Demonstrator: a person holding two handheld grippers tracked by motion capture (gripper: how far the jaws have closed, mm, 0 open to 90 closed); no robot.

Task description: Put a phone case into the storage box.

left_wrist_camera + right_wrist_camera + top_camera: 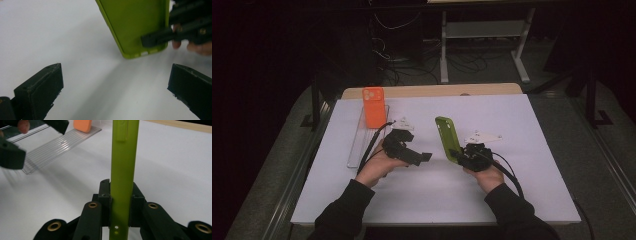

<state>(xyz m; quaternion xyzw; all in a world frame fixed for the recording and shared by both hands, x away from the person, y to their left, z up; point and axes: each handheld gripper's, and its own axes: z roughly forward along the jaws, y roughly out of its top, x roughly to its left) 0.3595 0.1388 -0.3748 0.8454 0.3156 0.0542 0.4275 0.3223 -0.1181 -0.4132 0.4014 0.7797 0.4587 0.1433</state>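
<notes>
A lime green phone case [447, 137] stands lifted off the white table, edge-on in the right gripper view [123, 165]. My right gripper [460, 156] is shut on its lower end, one black jaw on each face [119, 195]. The left gripper view has the case's inner side [135, 25] with the right gripper's jaw laid across its corner. My left gripper [422, 158] hangs to the left of the case, jaws wide apart [115, 90] with nothing between them. An orange phone case [373, 106] stands upright at the far end of a clear ribbed rack [362, 137].
The white table top [432, 195] has a wooden strip [432, 90] along its far edge. The clear ribbed rack [55, 147] lies on the table's left side. Black cables trail from both grippers. Desk legs and wires stand in the dark beyond the table.
</notes>
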